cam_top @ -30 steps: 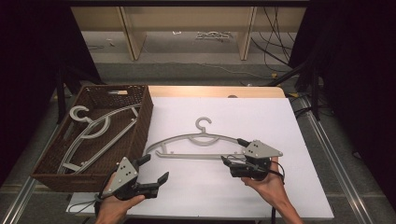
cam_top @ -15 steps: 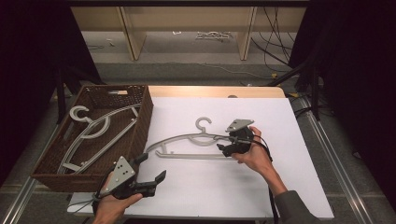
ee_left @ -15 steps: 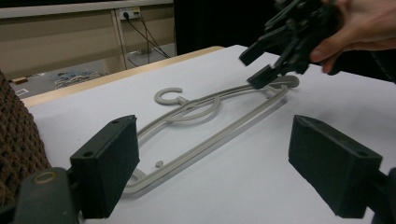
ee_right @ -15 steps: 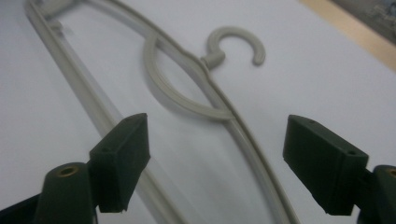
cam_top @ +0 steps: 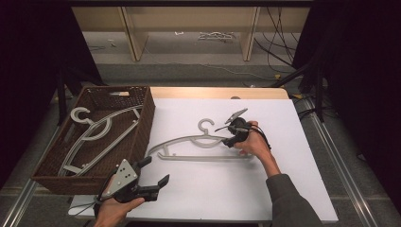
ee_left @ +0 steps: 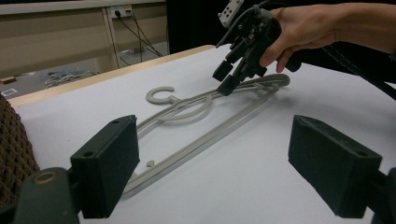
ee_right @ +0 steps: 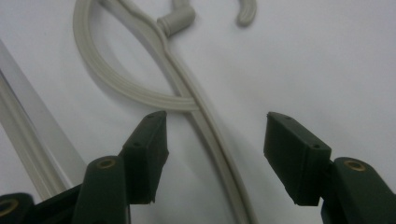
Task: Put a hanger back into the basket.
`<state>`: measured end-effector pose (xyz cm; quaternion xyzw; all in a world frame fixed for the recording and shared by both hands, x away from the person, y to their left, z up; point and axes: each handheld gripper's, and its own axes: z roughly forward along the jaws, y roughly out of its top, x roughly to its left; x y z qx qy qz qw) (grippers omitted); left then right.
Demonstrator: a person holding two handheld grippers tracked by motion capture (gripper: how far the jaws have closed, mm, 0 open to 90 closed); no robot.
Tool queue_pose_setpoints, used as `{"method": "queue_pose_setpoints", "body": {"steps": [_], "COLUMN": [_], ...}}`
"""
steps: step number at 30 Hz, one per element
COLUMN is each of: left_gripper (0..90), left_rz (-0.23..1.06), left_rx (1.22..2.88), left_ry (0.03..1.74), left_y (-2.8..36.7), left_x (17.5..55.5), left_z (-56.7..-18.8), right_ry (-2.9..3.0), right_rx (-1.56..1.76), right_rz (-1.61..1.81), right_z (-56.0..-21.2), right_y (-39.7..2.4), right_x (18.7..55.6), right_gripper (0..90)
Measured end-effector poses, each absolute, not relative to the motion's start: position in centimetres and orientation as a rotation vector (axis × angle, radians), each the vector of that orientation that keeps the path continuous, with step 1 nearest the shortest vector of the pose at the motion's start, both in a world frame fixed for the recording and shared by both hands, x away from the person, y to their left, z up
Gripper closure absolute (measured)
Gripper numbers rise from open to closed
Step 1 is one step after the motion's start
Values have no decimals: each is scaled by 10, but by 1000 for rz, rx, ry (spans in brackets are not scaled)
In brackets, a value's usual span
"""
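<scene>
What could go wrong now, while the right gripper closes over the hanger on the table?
The right gripper has just been closing, with the hanger arm between its fingers but not yet pressed. The arm lies nearer one finger, so it may slide or turn. It also lies flat on the table, so the fingers might scrape the surface.

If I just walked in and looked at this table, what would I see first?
First you'd spot the grey hanger lying flat in the middle of the white table. The right gripper is down over its upper arm beside the hook, jaws just closing with the arm between them but not yet pinching. On the left stands a brown woven basket with more hangers inside.
</scene>
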<state>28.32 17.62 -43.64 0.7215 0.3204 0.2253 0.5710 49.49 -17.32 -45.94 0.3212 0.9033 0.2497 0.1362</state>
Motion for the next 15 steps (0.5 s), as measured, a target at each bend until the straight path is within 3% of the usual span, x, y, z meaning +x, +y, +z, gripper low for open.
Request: {"method": "queue_pose_setpoints", "body": {"steps": [15], "left_gripper": [163], "left_rz": [533], "left_rx": [1689], "left_ry": [773], "left_y": [181], "left_x": [280], "left_z": [-434], "right_ry": [2726], "right_rx": [969], "right_rz": [657], "right_z": [-467], "right_y": [-171], "right_x": [509], "right_gripper": [558]}}
